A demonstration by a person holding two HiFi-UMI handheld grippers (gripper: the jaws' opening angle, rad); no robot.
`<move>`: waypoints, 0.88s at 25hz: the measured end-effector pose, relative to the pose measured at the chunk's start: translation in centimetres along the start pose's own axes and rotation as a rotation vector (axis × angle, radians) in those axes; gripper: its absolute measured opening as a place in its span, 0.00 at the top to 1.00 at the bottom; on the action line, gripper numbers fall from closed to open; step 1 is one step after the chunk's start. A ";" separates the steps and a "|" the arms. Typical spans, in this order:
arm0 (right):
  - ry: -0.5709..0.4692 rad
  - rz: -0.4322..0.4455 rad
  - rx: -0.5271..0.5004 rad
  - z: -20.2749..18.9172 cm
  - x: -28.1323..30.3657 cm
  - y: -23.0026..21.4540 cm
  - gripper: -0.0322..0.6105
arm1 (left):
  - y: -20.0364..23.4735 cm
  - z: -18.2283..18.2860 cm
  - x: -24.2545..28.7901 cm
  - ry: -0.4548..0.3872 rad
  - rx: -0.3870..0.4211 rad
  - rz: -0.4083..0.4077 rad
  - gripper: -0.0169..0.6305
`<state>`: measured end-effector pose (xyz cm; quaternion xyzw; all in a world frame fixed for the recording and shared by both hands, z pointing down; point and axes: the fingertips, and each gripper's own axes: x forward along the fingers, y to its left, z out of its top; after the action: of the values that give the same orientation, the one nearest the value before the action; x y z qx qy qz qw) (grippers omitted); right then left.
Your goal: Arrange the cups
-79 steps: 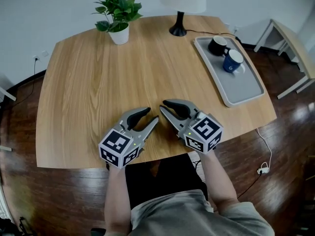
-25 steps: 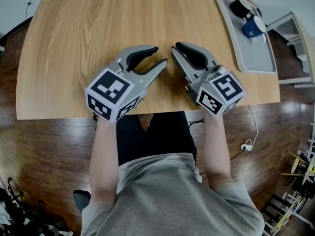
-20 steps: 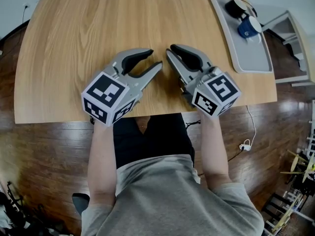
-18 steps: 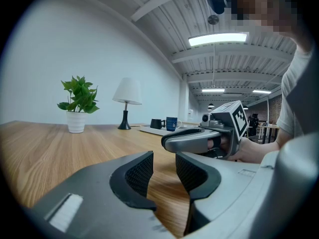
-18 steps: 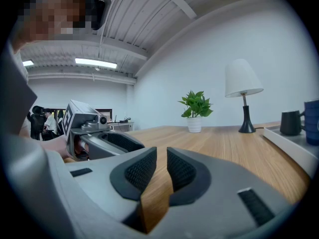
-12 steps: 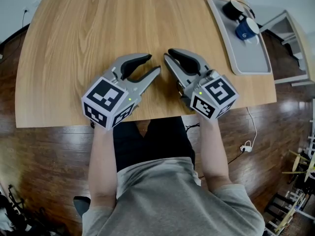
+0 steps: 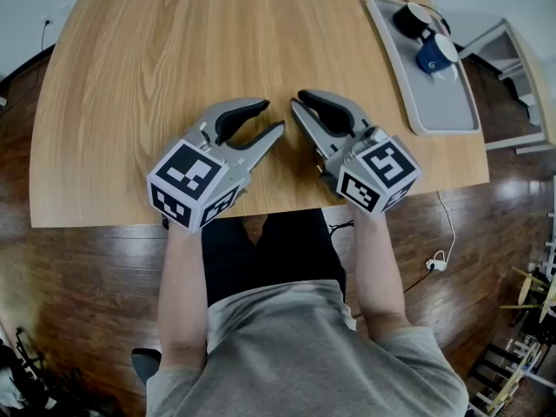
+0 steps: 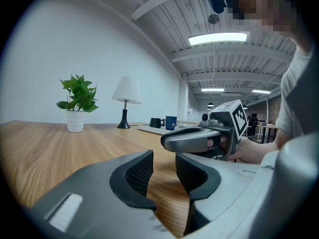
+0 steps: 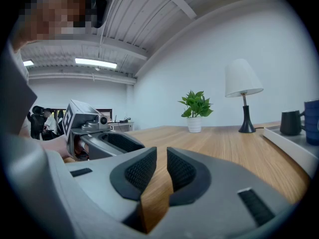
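Seen from above, the left gripper [image 7: 274,115] sat at the table's [image 7: 130,76] near edge, jaws apart and empty. The right gripper [image 7: 298,104] beside it was closed on nothing, and the black cup [image 7: 407,17] and blue cup [image 7: 434,53] stood side by side on the tray [image 7: 439,102], far right. The left gripper view showed bare wood in its gap, and the right gripper view showed jaws nearly meeting, the cups distant.
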<state>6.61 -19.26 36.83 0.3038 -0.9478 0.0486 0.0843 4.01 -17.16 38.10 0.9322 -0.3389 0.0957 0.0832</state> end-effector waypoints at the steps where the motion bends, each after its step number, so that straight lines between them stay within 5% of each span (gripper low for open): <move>1: 0.000 0.000 0.000 0.0 0.0 0.0 0.85 | 0.0 -0.1 0.1 0.004 0.000 -0.002 0.74; 22: -0.001 -0.001 0.000 -0.1 0.0 0.0 0.85 | -0.1 0.1 -0.1 -0.012 0.004 -0.008 0.74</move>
<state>6.59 -19.26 36.91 0.3043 -0.9476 0.0483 0.0840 4.02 -17.01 37.97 0.9343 -0.3356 0.0904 0.0795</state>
